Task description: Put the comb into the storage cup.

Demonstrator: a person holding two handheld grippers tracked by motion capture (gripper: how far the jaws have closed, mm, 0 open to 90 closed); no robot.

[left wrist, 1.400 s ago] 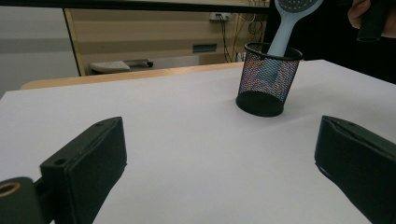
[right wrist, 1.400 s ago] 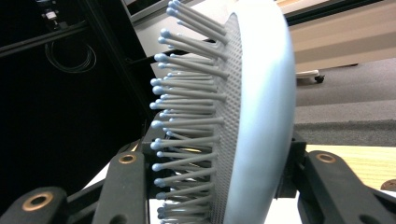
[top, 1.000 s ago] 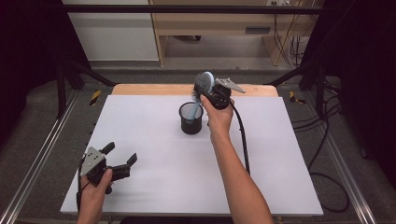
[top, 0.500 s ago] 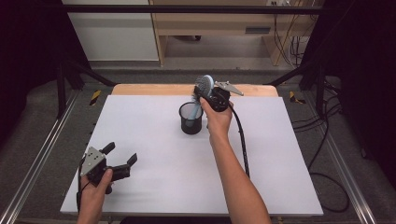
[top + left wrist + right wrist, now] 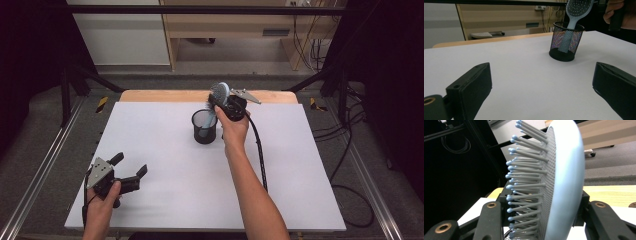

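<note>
A black mesh cup [image 5: 205, 126] stands upright near the far middle of the white surface [image 5: 165, 150]. 1 thing is in it: a light blue brush [image 5: 219, 93]. The brush handle goes down inside the cup, and its bristly head sticks up above the rim, leaning toward the right claw [image 5: 220, 102]. That claw is closed on the brush head, with 1 jaw on the bristle side and 1 on the smooth back. The left claw [image 5: 131, 172] is near the front left corner of the surface, well apart from the cup. Its jaws are spread wide and hold nothing.
</note>
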